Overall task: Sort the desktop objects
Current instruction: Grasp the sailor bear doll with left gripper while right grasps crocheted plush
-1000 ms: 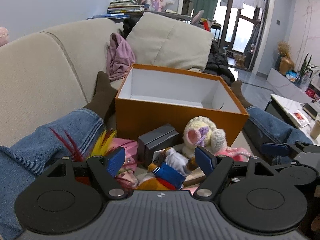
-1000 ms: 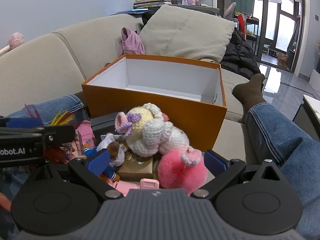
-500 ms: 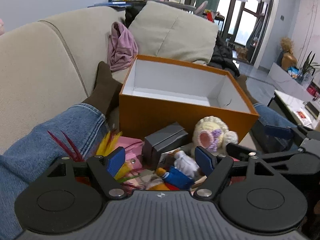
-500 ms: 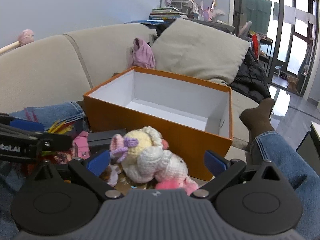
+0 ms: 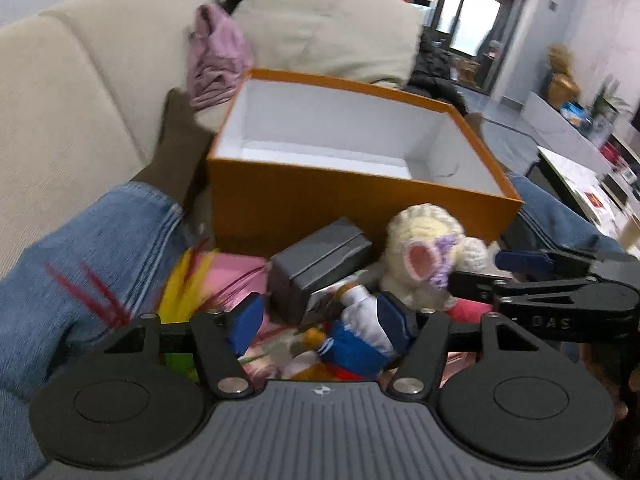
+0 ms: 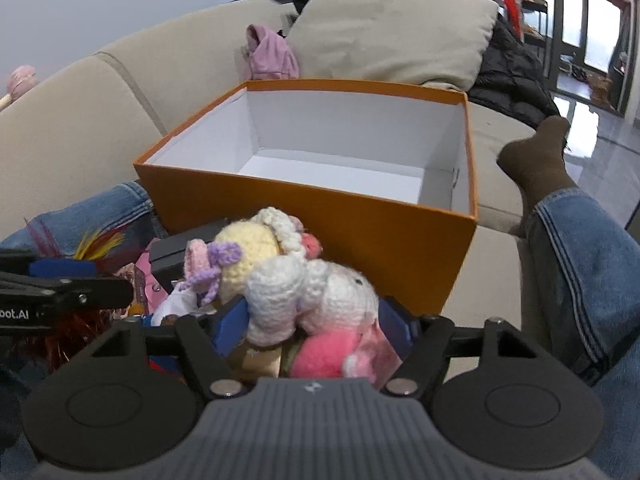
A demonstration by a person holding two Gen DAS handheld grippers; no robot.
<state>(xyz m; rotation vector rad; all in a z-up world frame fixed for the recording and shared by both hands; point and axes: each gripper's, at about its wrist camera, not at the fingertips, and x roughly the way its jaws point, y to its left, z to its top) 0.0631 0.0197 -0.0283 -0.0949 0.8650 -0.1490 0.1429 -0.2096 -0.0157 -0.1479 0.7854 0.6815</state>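
Observation:
An orange box (image 5: 360, 208) (image 6: 320, 220) with a bare white inside stands open on the sofa. In front of it lies a pile: a grey case (image 5: 316, 268), a cream and white crocheted plush (image 5: 424, 256) (image 6: 280, 276), a pink pompom (image 6: 324, 352), a blue and white doll (image 5: 356, 336) and red and yellow feathers (image 5: 188, 280). My left gripper (image 5: 320, 320) is low over the pile, jaws closing, with the doll between them and only one pad near it. My right gripper (image 6: 312, 322) straddles the plush, jaws closing, pads close to its sides.
A person's jeans legs (image 5: 80, 264) (image 6: 580, 264) with brown socks lie on both sides of the box. Behind are the beige sofa back (image 5: 60, 100), a cushion (image 6: 392, 28), a pink cloth (image 5: 216, 56) and a black jacket (image 6: 512, 76). A low table (image 5: 580, 176) stands at the right.
Both grippers have moved forward and down onto the pile. Their jaws have narrowed. The plush now sits between the right fingers, the doll between the left ones.

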